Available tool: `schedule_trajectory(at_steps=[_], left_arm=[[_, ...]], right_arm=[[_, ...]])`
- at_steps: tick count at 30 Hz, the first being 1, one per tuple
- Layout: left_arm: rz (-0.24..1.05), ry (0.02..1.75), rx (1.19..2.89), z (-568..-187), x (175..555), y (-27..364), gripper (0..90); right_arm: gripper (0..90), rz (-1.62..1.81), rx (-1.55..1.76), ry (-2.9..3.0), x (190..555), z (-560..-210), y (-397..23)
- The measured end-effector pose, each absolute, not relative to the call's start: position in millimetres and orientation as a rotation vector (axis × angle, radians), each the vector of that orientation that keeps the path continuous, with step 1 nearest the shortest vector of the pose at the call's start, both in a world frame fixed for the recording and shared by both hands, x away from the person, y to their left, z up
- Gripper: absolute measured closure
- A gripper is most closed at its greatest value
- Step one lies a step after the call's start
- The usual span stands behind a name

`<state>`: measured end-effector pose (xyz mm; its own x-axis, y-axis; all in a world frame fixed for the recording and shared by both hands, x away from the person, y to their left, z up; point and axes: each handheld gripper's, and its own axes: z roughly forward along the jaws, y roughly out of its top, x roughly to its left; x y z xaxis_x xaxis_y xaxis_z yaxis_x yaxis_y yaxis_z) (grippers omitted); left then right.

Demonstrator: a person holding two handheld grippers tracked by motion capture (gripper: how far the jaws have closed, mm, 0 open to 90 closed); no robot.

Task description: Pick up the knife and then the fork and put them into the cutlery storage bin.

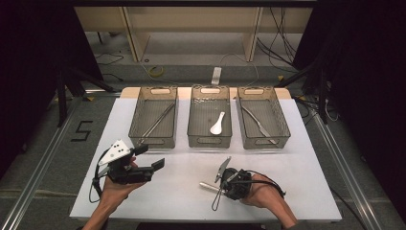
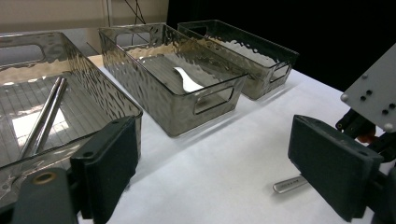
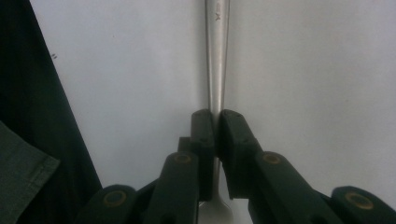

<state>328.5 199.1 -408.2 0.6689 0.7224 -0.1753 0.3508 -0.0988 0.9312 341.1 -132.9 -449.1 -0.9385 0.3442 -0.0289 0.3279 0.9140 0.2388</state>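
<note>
White-covered counter (image 1: 182, 191) with three smoked clear plastic bins (image 1: 209, 140) sorting cutlery by kind: your right gripper (image 1: 221, 184) has its fingers pinched on the slim steel utensil handle (image 3: 217, 56) lying near the front edge, ready for lifting, while your left gripper (image 1: 151, 157) waits with fingers wide.

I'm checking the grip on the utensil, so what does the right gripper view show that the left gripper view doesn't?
The right gripper view alone shows the right gripper with its jaws shut on the metal utensil.

The left gripper view alone shows three bins: chopsticks in the nearest, a white spoon in the middle one, and the left gripper open.

Both show the utensil's handle and the white tabletop.
</note>
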Motion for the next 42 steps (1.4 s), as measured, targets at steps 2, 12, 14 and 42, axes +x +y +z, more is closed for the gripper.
schedule_trajectory(at_steps=[2,12,14,42], left_arm=[[0.392,0.877,1.703,-408.2,328.5,199.3,15.4],[0.396,0.877,1.698,-407.7,328.5,200.2,15.4],[0.395,0.877,1.697,-407.8,328.5,200.3,15.4],[0.401,0.888,1.684,-408.3,329.4,201.9,15.4]], right_arm=[[84.6,0.374,0.542,2.994,341.3,-447.1,-133.8],[84.5,0.473,0.605,2.960,349.8,-436.4,-145.5],[84.6,0.482,0.600,2.950,352.3,-435.1,-148.5],[84.5,0.651,0.830,2.778,391.9,-400.2,-193.5]])
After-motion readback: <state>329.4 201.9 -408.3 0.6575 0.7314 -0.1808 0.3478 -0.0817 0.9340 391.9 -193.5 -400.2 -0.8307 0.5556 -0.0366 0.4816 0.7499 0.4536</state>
